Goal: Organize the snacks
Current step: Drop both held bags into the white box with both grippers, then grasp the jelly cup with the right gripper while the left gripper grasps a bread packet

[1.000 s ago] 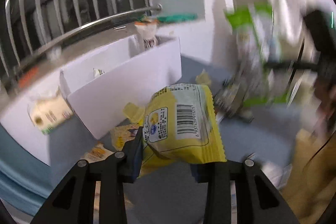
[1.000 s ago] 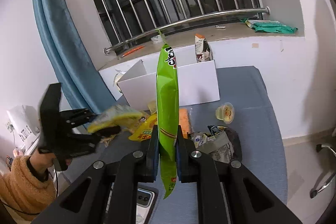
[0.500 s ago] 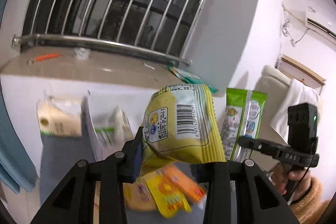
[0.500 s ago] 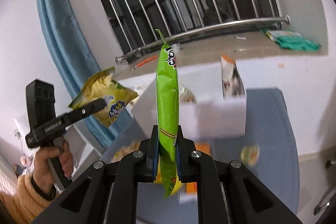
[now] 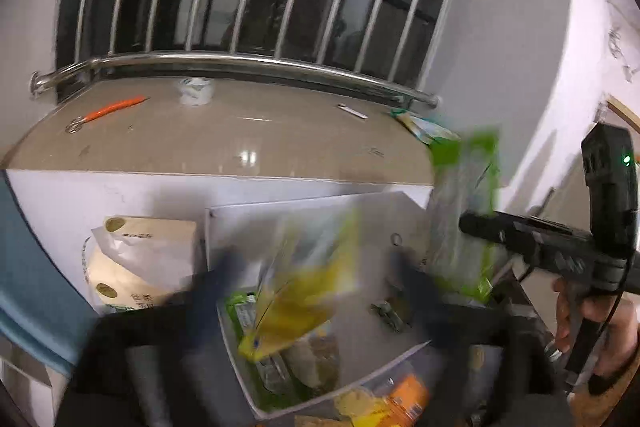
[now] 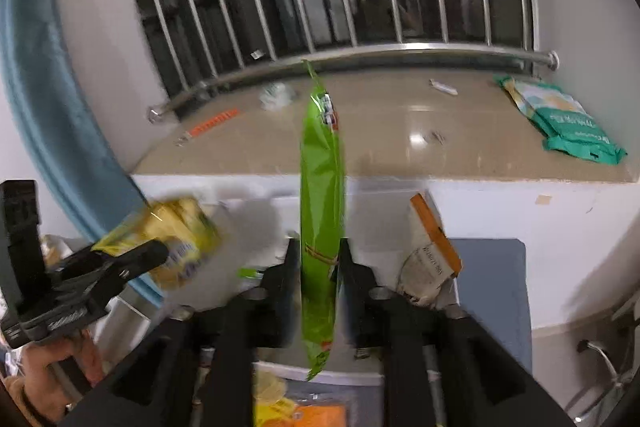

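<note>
Snacks hang over the white box (image 5: 320, 223) that stands against the wall below the stone window sill (image 5: 224, 143). The left gripper (image 5: 316, 275) has just been opening its fingers, which now stand wide apart and blurred, and the yellow bag (image 5: 292, 303) between them is smeared by motion above the box's open top, with no pad seen pressing on it. Inside the box lie several packets, too blurred to name, among them a green one (image 5: 240, 307) near its left wall. To the left of the box a beige and white pouch (image 5: 140, 259) leans against the wall, and in front of the box orange and yellow packets (image 5: 384, 399) lie on the worktop. The right gripper (image 6: 320, 263) has also just been opening; its fingers stand a little way off either side of the green bag (image 6: 322, 195), which is upright and edge-on between them, its lower tip hanging down over the box's near rim. In the left wrist view that same green bag (image 5: 464, 211) shows at the right end of the box, with a hand (image 5: 592, 331) on the gripper's handle. An orange-topped packet (image 6: 432, 247) stands up at the right end of the box. On the sill behind the box lie a teal packet (image 6: 568, 123) and an orange pen (image 5: 112, 109).
</note>
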Motion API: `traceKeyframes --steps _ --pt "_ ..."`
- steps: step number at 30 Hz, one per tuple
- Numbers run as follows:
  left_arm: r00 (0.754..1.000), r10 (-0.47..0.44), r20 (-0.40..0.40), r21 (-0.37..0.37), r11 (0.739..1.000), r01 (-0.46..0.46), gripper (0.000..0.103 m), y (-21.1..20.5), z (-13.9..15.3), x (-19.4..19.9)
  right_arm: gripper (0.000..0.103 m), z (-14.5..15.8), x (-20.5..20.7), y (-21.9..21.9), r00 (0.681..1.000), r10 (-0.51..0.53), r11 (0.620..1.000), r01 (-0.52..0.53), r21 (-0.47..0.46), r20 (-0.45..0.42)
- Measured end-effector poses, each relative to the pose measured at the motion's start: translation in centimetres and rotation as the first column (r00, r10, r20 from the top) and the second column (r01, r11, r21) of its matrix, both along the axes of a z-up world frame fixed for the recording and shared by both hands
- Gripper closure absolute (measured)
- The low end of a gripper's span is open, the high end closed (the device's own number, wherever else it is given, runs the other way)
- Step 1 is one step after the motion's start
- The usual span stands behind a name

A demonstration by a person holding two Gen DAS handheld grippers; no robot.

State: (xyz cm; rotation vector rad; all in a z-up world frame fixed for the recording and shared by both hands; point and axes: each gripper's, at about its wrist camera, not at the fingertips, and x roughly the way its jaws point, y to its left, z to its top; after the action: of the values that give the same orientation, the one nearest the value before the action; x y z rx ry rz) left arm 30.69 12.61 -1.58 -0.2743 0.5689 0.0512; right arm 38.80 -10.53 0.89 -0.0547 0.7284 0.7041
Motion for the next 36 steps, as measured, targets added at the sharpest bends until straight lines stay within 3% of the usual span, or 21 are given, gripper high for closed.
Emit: traceKeyframes --steps 1,5,13,23,31,36 --pt "1.0 0.018 -0.007 -0.002 1.0 -0.018 0.0 0.3 -0.2 0.4 0.0 -0.2 0.4 0.2 1.0 -0.026 0.999 0.026 -0.028 -0.001" --pt "0.999 0.02 -0.041 -0.021 1.0 -0.02 0.0 1.0 -1.0 0.1 0.0 -0.6 0.1 -0.5 0.998 -0.06 0.998 0.061 -0.017 0.036" --pt "1.0 -0.003 -0.031 0.023 1.0 0.004 0.0 0.0 -0.5 -2.9 0.0 0.0 -1.4 -1.7 0.998 -0.055 0.999 0.055 0.003 0.042" --pt "0.998 -0.058 0.021 0.175 0.983 0.054 0.0 -4.0 0.8 -10.4 0.0 0.1 -6.8 -6.3 0.996 -0.028 0.998 0.023 0.056 0.084" --pt "0.991 -0.134 0.026 0.195 0.973 0.126 0.0 -7.1 -1.7 -16.5 0.0 -4.2 -14.6 -12.6 0.995 -0.064 0.996 0.059 0.066 0.08" --pt "0.99 -0.14 0.017 0.104 0.985 0.137 0.0 -7.5 -4.1 -19.4 0.0 -8.6 -18.4 -15.1 0.994 -0.099 0.994 0.097 0.045 0.039"
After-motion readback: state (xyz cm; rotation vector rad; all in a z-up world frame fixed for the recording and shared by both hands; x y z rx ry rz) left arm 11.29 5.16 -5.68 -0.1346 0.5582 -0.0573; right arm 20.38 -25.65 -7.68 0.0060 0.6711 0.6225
